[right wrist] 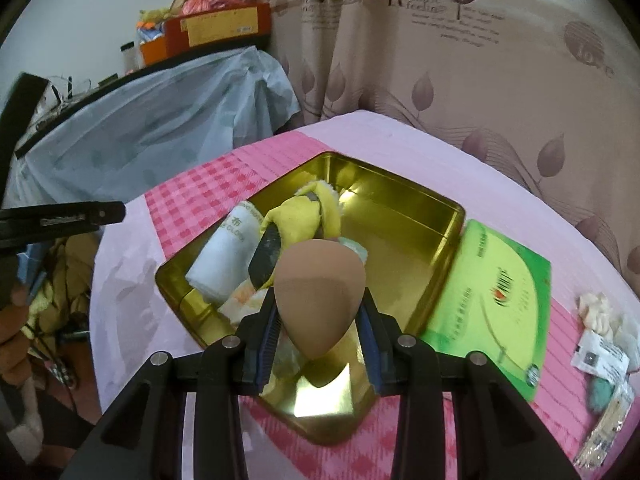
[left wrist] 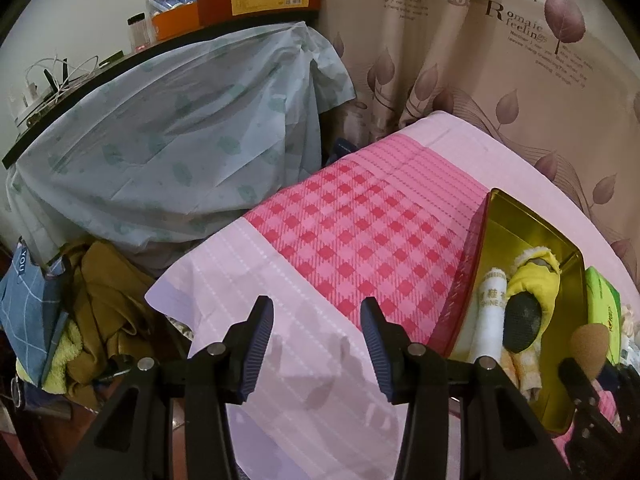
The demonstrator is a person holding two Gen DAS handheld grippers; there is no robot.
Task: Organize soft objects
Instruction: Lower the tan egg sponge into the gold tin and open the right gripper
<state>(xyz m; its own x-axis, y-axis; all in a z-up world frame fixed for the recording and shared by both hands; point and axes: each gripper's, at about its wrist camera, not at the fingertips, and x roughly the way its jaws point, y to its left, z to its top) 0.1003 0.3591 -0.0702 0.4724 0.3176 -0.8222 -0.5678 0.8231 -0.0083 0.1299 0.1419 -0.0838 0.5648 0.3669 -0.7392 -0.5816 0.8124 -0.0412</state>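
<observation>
Partly done: the tin (right wrist: pixel 420 216) at frame centre holds a cloth roll (right wrist: pixel 224 256) and a yellow slipper (right wrist: pixel 304 216); right gripper (right wrist: pixel 320 320) jaws clamp a brown sponge (right wrist: pixel 320 300) above it, left gripper (left wrist: pixel 318 344) jaws stand released, and small items (right wrist: pixel 600 340) wait at right on the desk (right wrist: pixel 480 160).

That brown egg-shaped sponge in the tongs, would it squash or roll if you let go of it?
The brown sponge looks soft and probably light: the right tongs pinch its sides without visibly crushing it. Its rounded teardrop shape would likely roll or wobble once dropped into the gold tin.
</observation>
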